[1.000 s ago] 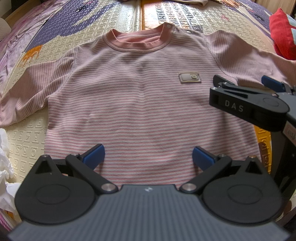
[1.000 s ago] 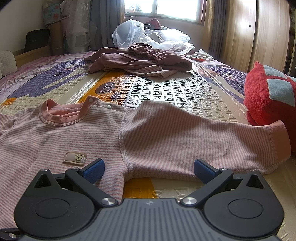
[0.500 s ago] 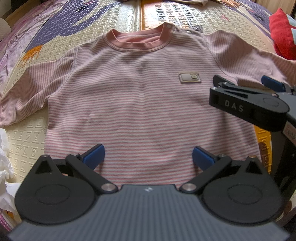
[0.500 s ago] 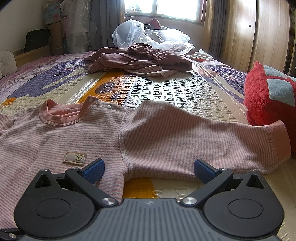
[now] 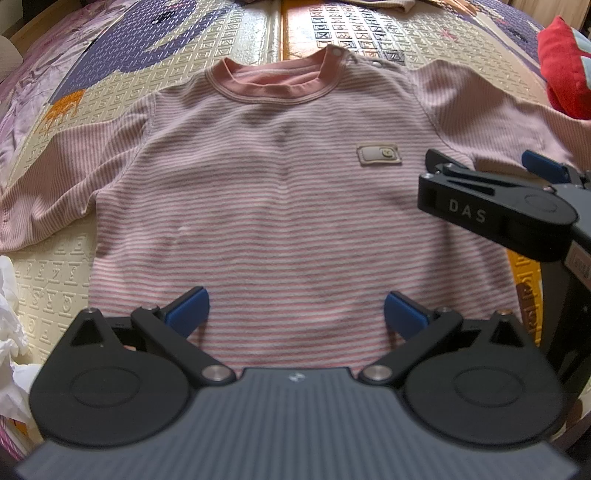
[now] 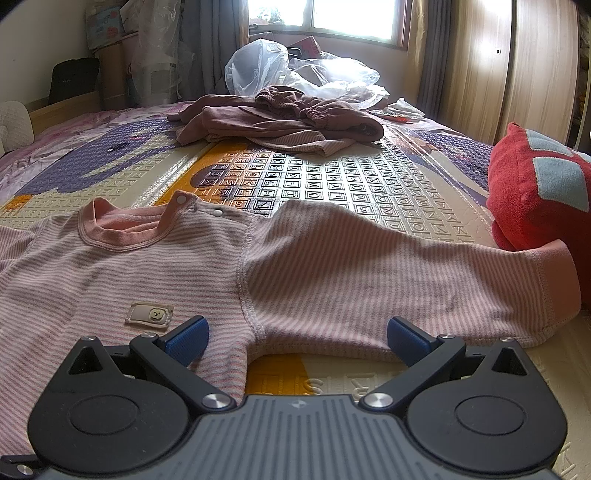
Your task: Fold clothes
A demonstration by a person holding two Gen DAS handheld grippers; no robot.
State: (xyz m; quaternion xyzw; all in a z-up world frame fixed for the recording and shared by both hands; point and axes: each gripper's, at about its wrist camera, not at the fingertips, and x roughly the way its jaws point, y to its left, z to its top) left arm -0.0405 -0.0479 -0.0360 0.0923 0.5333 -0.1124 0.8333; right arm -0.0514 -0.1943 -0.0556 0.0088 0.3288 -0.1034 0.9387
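Folding had not been started: the striped shirt was spread flat, face up, on the play mat, with the left gripper spread empty over its hem and the right gripper likewise parted beside its armpit, so a sleeve would probably need grasping next.

Daylight floods in from the window far ahead of the right jaws, blown out white, glaring off the wardrobe doors. Edges bow, corners go dark. Left view slightly soft; shadows gentle beneath the jaws.
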